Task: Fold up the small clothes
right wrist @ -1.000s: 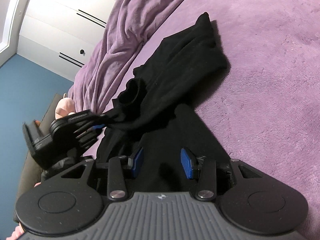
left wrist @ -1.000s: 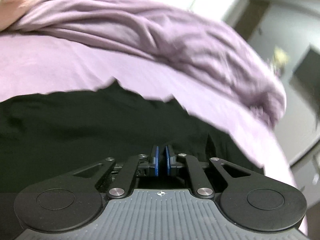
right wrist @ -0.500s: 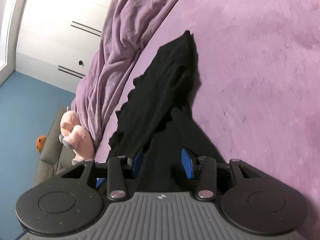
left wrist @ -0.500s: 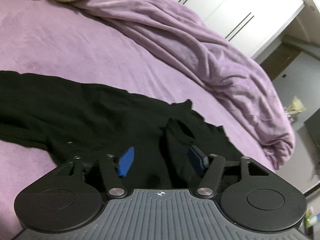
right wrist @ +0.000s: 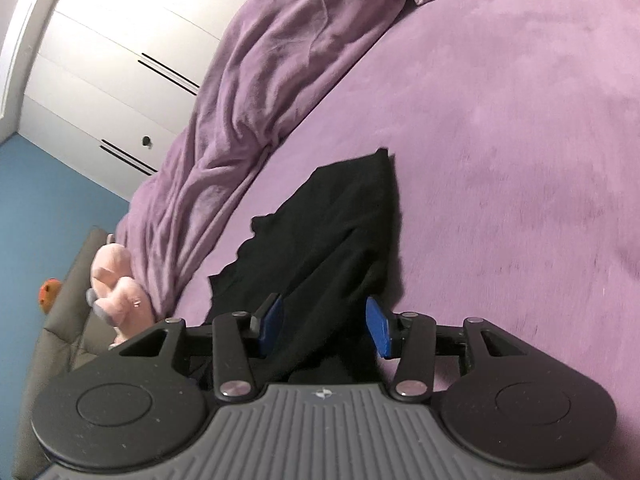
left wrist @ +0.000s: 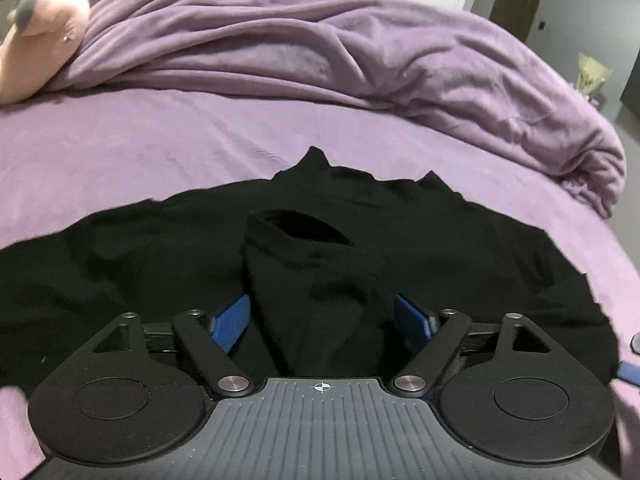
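A black garment [left wrist: 400, 232] lies spread on the purple bed [left wrist: 160, 148], with a sleeve folded over its middle, the cuff opening [left wrist: 300, 232] facing up. My left gripper [left wrist: 322, 320] is open, its blue pads on either side of the folded sleeve, low over the cloth. In the right wrist view the same black garment [right wrist: 340, 232] stretches away from me. My right gripper [right wrist: 322, 326] is open over the garment's near end, holding nothing.
A bunched purple blanket [left wrist: 360, 48] runs along the far side of the bed, also in the right wrist view [right wrist: 260, 92]. A pink plush toy [left wrist: 44, 40] lies at the far left. White wardrobe doors [right wrist: 112, 48] stand behind the bed. A grey sofa [right wrist: 60, 328] stands beside it.
My left gripper was shut on the black cloth a second ago; it has opened and let the sleeve down onto the garment. The right gripper stayed open and shifted a little.
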Available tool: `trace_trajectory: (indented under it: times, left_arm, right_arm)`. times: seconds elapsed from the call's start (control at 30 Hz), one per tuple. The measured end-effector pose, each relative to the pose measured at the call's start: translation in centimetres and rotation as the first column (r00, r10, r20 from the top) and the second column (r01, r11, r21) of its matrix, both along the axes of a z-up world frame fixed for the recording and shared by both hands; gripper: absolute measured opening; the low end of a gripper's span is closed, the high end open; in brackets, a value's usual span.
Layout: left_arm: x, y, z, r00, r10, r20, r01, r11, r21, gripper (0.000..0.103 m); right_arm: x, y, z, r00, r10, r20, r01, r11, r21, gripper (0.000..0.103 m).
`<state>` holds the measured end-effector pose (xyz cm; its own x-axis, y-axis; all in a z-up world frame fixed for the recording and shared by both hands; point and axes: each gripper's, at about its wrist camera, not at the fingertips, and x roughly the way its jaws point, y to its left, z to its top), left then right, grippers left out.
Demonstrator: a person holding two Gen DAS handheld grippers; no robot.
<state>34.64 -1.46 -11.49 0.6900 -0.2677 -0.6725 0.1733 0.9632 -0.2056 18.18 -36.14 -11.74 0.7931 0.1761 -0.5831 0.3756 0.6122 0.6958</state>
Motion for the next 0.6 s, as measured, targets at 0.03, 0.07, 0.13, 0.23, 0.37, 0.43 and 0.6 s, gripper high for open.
trace_trajectory:
  times: [0.03,0.07,0.13,0.23,0.37,0.43,0.6]
  left_arm:
    - [0.4,-0.1,-0.3,1.000,0.012,-0.006,-0.012,1.000,0.013,0.067]
    - [0.9,0.1,-0.5,0.999,0.026,-0.020,-0.026,1.000,0.005,0.057]
    - [1.6,1.4,-0.8,0.998,0.055,-0.042,-0.057,0.997,-0.052,0.021]
    - [1.9,4.0,-0.6,0.997,0.072,-0.039,-0.077,0.982,-0.175,0.008]
    - [1.1,6.5,0.7,0.993,0.115,0.037,-0.103,0.966,-0.236,0.008]
    - [1.0,7.7,1.6,0.986,0.148,0.077,-0.118,0.944,-0.308,0.008]
    - [1.0,9.1,2.3,0.968,0.218,0.121,-0.171,0.934,-0.313,0.020]
  right_arm:
    - [0.6,-0.1,0.0,1.000,0.004,-0.013,-0.004,1.000,-0.019,0.045]
    - [1.2,-0.1,0.0,1.000,0.009,-0.022,-0.010,0.999,-0.038,0.045]
    - [2.5,-0.1,-0.2,0.998,0.020,-0.055,-0.025,0.996,-0.082,0.045]
    - [4.3,0.0,-0.5,0.994,0.023,-0.111,-0.039,0.989,-0.145,0.045]
    - [6.1,0.3,-0.7,0.989,0.044,-0.141,-0.073,0.976,-0.206,0.019]
    - [6.6,0.7,0.0,0.993,0.053,-0.110,-0.078,0.966,-0.247,0.012]
    - [5.3,0.4,2.9,0.995,-0.064,0.082,0.086,0.951,-0.296,0.002]
